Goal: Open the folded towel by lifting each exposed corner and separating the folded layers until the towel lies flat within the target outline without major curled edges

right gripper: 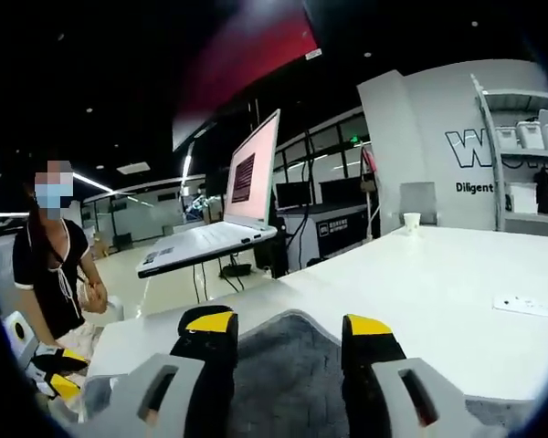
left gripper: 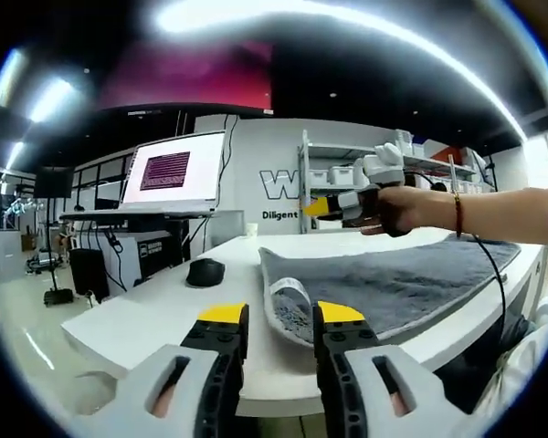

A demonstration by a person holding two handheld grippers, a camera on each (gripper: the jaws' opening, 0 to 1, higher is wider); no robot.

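A grey towel [left gripper: 402, 283] lies spread on the white table [left gripper: 164, 315], its near corner [left gripper: 288, 306] curled up and showing a white label. My left gripper [left gripper: 282, 315] stands open just in front of that corner, off the table's edge, with nothing between its jaws. A hand holds my right gripper [left gripper: 333, 208] in the air above the towel's far side. In the right gripper view my right gripper [right gripper: 289, 324] is open over the grey towel [right gripper: 283, 374], a little above its edge. The left gripper [right gripper: 53, 374] shows at the lower left of that view.
A black mouse [left gripper: 205, 271] sits on the table left of the towel. An open laptop [left gripper: 169, 173] stands on a raised stand beyond it. A paper cup [right gripper: 411, 220] and a white socket strip [right gripper: 530, 306] lie on the far table. A person [right gripper: 55, 265] stands nearby.
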